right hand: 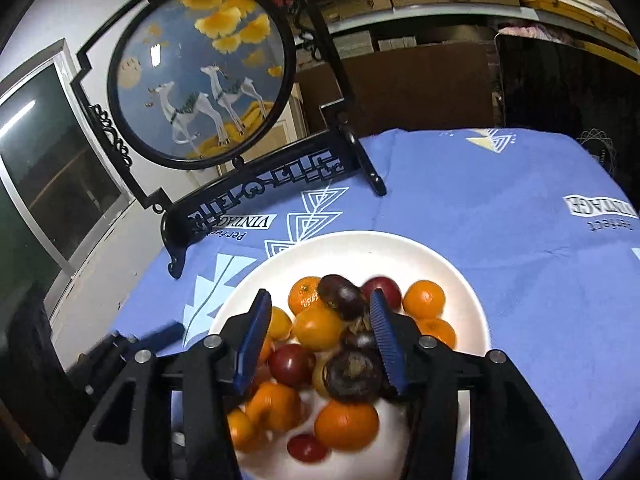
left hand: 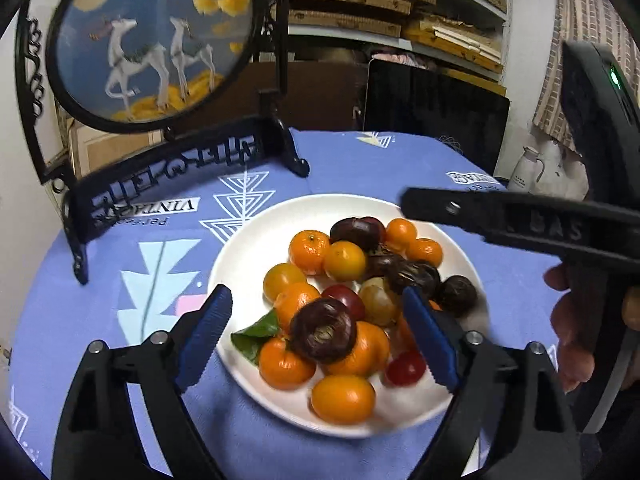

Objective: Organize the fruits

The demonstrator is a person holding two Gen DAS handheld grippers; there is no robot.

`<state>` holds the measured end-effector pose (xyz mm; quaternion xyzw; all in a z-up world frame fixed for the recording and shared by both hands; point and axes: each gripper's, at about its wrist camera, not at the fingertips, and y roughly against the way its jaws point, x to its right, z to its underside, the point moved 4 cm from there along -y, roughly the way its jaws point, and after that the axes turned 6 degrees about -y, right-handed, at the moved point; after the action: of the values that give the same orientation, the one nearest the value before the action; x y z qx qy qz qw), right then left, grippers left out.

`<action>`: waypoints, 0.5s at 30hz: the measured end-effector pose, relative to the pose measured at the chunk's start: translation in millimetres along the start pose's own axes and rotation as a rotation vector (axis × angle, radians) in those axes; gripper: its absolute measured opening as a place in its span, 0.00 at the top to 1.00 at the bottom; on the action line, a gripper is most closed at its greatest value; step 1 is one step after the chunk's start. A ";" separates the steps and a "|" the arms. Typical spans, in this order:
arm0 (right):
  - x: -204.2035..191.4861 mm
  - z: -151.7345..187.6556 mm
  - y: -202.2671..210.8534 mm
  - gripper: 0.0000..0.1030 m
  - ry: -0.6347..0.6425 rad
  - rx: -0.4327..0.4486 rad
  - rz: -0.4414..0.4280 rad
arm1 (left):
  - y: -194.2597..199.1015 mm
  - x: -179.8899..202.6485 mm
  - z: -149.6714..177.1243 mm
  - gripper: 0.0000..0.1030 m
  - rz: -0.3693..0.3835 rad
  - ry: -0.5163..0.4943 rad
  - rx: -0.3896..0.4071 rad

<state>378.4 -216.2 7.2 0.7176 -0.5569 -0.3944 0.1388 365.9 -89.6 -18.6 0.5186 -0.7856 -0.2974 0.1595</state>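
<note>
**Fruit plate: both tools apart, nothing gripped**

The left tool (left hand: 316, 340) is spread wide above the white plate (left hand: 248, 252), pads clear of the fruit. The right tool (right hand: 320, 344) stands partly apart, clamping nothing. Tangerines (left hand: 308, 252), red plums (right hand: 290, 364) and dark mangosteens (left hand: 322, 330) are piled on the plate, which sits on the blue-clothed worktop (left hand: 360, 164). Beyond stands a round deer-embroidery screen (right hand: 202, 80).

A table under a blue patterned cloth (left hand: 360, 168) carries a white plate (left hand: 256, 240) and a black-framed ornamental screen (left hand: 168, 176).
</note>
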 end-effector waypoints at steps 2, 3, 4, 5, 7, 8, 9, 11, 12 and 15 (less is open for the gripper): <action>3.3 15.3 21.4 0.40 -0.005 0.002 0.005 | 16.8 5.1 9.6 0.12 -0.006 -0.015 -0.010; 5.5 23.7 31.2 0.34 -0.008 0.002 0.011 | 24.5 8.2 15.5 0.10 -0.008 -0.023 -0.015; 7.9 35.7 43.6 0.22 -0.011 0.007 0.022 | 32.9 12.1 23.4 0.06 -0.006 -0.033 -0.022; 9.5 45.4 52.3 0.11 -0.007 0.009 0.029 | 43.6 17.7 35.9 0.05 -0.005 -0.054 -0.031; 9.7 77.6 73.2 0.05 0.034 -0.011 0.054 | 58.0 26.9 57.0 0.05 -0.013 -0.084 -0.056; 9.2 97.8 84.2 0.04 0.061 -0.026 0.068 | 65.9 32.0 71.0 0.05 -0.014 -0.099 -0.082; 9.1 111.9 91.8 0.04 0.077 -0.033 0.076 | 73.4 35.4 82.6 0.05 -0.017 -0.105 -0.098; 10.0 143.3 108.9 0.04 0.090 -0.038 0.107 | 90.3 39.0 104.6 0.05 -0.023 -0.089 -0.112; 10.4 154.5 115.5 0.04 0.088 -0.036 0.110 | 97.3 39.1 112.8 0.05 -0.023 -0.073 -0.118; 15.1 191.4 136.3 0.04 0.035 -0.023 0.113 | 125.1 35.0 134.7 0.05 -0.048 -0.002 -0.115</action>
<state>147.5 -230.4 -36.5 0.6903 -0.5894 -0.3797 0.1786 186.2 -45.1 -45.5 0.5272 -0.7546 -0.3462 0.1808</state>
